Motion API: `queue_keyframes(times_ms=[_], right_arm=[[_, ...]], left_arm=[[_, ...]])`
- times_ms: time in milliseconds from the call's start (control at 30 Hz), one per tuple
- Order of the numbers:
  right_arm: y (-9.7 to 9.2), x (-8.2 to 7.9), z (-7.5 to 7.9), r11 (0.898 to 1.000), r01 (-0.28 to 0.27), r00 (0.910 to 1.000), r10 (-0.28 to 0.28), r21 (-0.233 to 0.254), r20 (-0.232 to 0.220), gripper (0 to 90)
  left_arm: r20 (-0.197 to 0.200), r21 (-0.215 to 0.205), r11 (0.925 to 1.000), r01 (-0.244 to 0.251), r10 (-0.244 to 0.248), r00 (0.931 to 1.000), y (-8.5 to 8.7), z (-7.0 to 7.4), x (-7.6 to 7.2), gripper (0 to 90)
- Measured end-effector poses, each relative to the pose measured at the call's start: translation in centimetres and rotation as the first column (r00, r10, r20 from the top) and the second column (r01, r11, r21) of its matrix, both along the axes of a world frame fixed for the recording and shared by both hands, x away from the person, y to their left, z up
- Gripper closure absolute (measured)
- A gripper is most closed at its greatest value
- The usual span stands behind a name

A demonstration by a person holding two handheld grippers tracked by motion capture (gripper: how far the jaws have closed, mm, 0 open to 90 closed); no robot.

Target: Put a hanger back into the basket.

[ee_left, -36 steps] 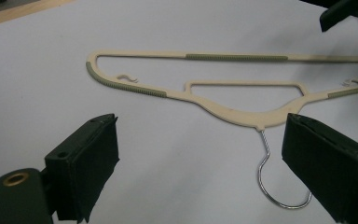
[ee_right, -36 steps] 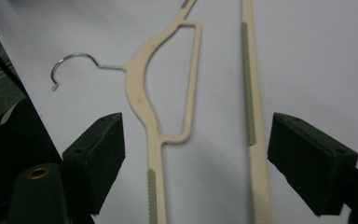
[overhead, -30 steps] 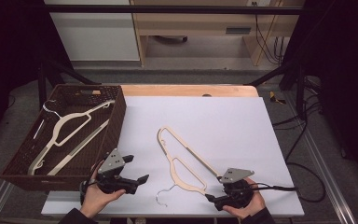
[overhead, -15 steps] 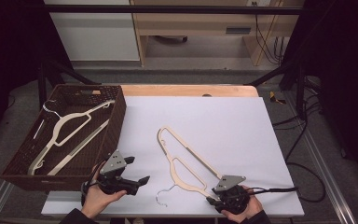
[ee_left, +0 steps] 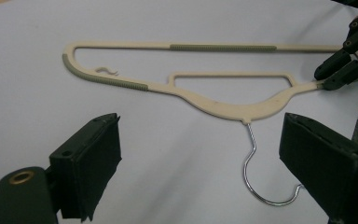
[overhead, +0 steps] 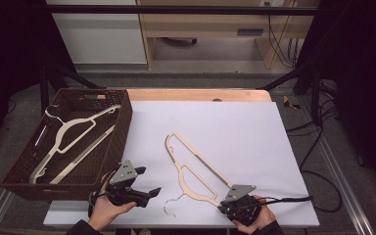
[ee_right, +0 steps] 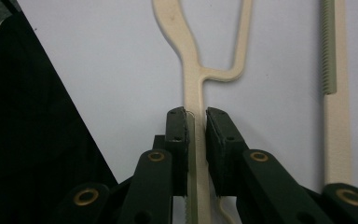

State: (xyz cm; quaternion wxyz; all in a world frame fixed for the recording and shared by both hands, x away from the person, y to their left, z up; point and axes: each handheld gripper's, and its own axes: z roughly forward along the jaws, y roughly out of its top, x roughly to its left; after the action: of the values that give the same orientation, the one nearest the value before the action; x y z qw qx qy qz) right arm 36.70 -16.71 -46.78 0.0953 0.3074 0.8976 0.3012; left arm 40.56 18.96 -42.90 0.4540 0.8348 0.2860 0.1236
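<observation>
A cream plastic hanger with a metal hook lies flat on the white table top. My right gripper is at the front edge, shut on the hanger's near arm end. In the right gripper view its jaws squeeze the thin cream arm from both sides. My left gripper is held to the left of the hook, open and holding nothing. The left gripper view looks between its spread jaws at the hanger, the hook and the right gripper.
A dark woven basket stands at the table's left edge with another cream hanger lying in it. A wooden strip runs along the table's far edge. A cable trails right from the right gripper.
My right gripper has edged in along the front edge and shut on the hanger's arm end. The left gripper and the hanger have hardly moved.
</observation>
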Motion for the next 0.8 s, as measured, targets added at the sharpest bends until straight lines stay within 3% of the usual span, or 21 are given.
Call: queue_keyframes(times_ms=[233, 400, 600, 800], right_arm=[[-0.1, 0.4, 0.5, 0.999, -0.014, 0.9995, 0.015, 0.036, -0.029, 79.6], [-0.5, 0.6, 1.7, 0.996, -0.004, 1.0, 0.005, 0.09, -0.005, 79.6], [-0.3, 0.7, 2.2, 0.995, -0.013, 0.9999, 0.012, 0.098, 0.01, 79.7], [-0.3, 0.6, 2.4, 0.995, -0.011, 0.9999, 0.01, 0.096, 0.01, 79.7]], left_arm=[[-0.026, 0.015, 0.9991, 0.039, -0.038, 0.9989, -1.5, -0.4, -0.1, 16.8], [-0.044, 0.037, 0.9963, 0.077, -0.076, 0.9962, -3.2, -0.8, -0.1, 22.7], [-0.082, 0.058, 0.9923, 0.109, -0.104, 0.9912, -5.3, -1.4, 0.4, 31.3], [-0.122, 0.112, 0.986, 0.124, -0.11, 0.9864, -6.7, -2.5, 1.0, 44.0]])
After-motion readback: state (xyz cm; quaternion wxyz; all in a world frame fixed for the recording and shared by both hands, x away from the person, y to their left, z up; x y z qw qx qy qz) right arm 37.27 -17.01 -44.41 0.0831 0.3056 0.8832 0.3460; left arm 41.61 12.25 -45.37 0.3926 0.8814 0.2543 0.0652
